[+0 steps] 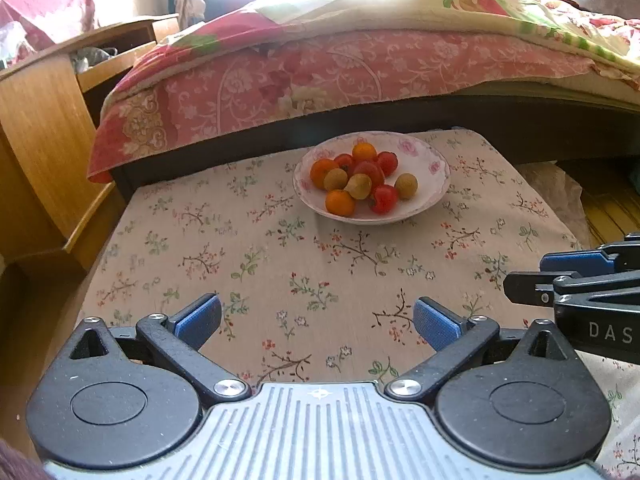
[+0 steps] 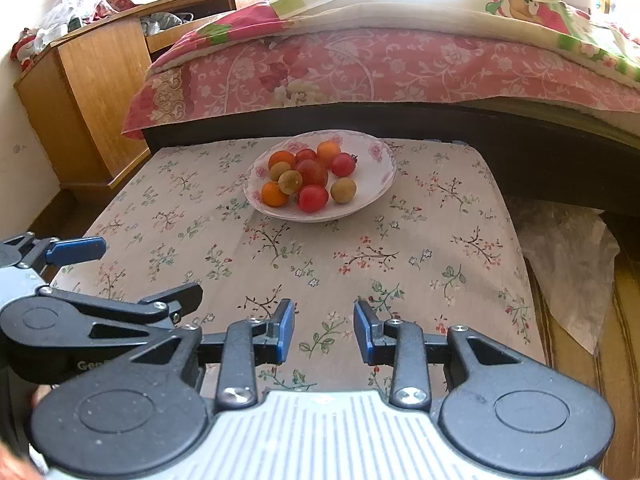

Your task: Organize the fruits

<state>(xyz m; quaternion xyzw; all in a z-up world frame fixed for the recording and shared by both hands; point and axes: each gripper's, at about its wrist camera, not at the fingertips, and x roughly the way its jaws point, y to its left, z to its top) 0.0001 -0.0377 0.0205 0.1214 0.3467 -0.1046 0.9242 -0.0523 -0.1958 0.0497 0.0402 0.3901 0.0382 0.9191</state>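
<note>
On the far side of the little table, close to the bed, sits a white bowl with pink flowers painted on its rim, and all the fruits are piled inside it. They are small and round, like marbles: some red, some orange, and a few dull yellow-brown ones. I think each is very light and smooth, so it could roll or slip away if squeezed at a slant. The red ones look thin-skinned and soft, so a hard pinch might squash them. The brown ones look a bit firmer, but I cannot be sure. A good hold would be across the widest part of one fruit, taken from above, starting with one on top of the pile or near the edge, like the brown one off by itself on the right. The bowl looks like china, so it could chip if bumped, and it may slide on the flowery tablecloth. No other dish or basket shows in either view, and no fruit lies loose on the cloth. With the fruits all together like this, the sorting could be over, or they could be waiting to be split up; I cannot tell which. The left gripper hangs low over the near edge, spread wide and holding nothing. The right gripper is beside it, parted less widely, and also empty.
</note>
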